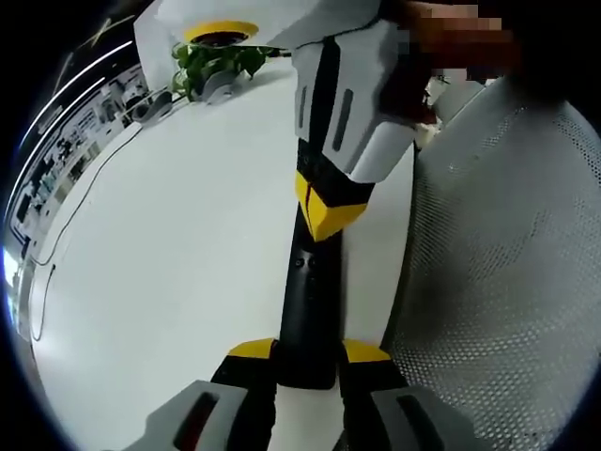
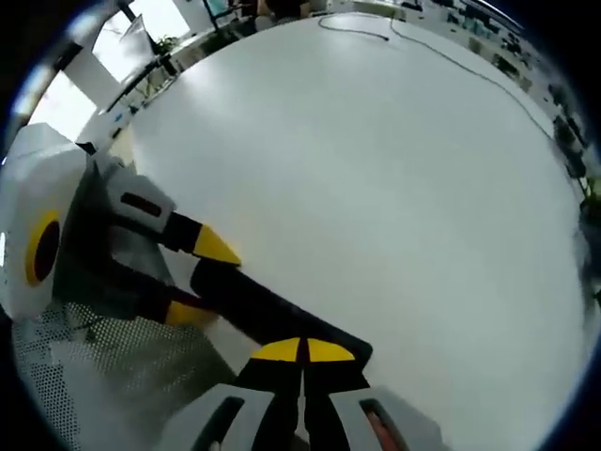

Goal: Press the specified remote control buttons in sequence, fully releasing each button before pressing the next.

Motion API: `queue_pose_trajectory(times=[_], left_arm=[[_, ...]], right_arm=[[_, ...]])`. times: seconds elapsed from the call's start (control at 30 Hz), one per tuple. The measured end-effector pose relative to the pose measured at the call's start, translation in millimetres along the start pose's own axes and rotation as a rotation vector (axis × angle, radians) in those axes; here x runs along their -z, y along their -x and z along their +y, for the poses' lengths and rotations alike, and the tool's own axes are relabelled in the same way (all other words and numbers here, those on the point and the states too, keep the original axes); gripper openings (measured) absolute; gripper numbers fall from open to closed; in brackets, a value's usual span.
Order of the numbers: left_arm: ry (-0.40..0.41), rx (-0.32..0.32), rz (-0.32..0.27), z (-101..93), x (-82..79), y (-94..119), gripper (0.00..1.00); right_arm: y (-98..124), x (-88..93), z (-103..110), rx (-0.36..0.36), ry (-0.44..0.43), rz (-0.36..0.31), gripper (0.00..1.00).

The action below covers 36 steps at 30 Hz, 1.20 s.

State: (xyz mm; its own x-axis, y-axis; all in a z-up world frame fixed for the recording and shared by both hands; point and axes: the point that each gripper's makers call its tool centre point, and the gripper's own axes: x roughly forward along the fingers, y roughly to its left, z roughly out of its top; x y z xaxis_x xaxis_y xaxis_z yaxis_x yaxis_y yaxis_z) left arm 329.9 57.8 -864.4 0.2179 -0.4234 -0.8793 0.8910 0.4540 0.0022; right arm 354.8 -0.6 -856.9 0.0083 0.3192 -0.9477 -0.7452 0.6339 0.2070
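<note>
- Looking along the left gripper (image 1: 307, 362) in the left gripper view, its yellow-tipped jaws stand part-open and clamp the near end of the black remote control (image 1: 308, 310), which lies lengthwise on the white table (image 1: 169, 282), just beside a grey mesh chair back (image 1: 507, 282).
- The right gripper (image 1: 324, 218) comes down from above with its yellow tips together on the remote's upper face; I judge this a press under way.
- Risk here: too much downward force could tip or slide the remote in the left jaws, or the tip could land across two buttons. The buttons are too dark to tell apart, so which one is touched cannot be told.
- A potted plant (image 1: 218, 64) and a thin cable (image 1: 84, 197) sit well apart, at the table's far edge.
- In the right gripper view, the right gripper (image 2: 302, 355) has its jaws closed, tips meeting on the remote control (image 2: 268, 315); the contact point is hidden beneath them.
- The left gripper (image 2: 192, 277) holds the remote's far end; a lift without full release could drag it.
</note>
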Motion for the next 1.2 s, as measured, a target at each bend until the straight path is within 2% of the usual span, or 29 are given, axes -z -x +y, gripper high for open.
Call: queue_pose_trajectory(times=[0.13, 0.2, 0.33, 0.47, 0.57, 0.7, 0.83, 1.2], left_arm=[[-0.012, -0.002, 0.001, -0.9, 0.0, 0, 0.25], [-0.010, -0.003, 0.005, -0.8, 0.2, 0, 0.25], [-0.038, -0.001, 0.001, -2.9, -1.1, -1, 0.24], [-0.073, -0.008, 0.010, -4.5, -2.8, -1, 0.24], [-0.088, -0.006, 0.011, -5.5, -4.0, -2, 0.24], [-0.099, 0.022, 0.008, -12.2, -5.9, -3, 0.24], [-0.075, 0.030, 0.003, -11.5, -5.9, -3, 0.24], [-0.070, 0.034, 0.012, -11.4, -6.0, -3, 0.24]], right_arm=[[1, 0.7, -1, -0.022, -0.025, -0.020, 0.00], [2, 0.3, 0, -0.042, -0.067, -0.033, 0.00], [3, -0.3, -2, -0.063, -0.102, -0.024, 0.00], [8, -13.9, 2, -0.103, -0.151, -0.101, 0.00], [9, -16.9, 6, -0.129, -0.152, -0.120, 0.00], [1, -13.1, 12, -0.159, -0.163, -0.095, 0.00], [-3, -7.8, 14, -0.151, -0.152, -0.060, 0.00], [-4, -8.9, 13, -0.154, -0.171, -0.071, 0.00]])
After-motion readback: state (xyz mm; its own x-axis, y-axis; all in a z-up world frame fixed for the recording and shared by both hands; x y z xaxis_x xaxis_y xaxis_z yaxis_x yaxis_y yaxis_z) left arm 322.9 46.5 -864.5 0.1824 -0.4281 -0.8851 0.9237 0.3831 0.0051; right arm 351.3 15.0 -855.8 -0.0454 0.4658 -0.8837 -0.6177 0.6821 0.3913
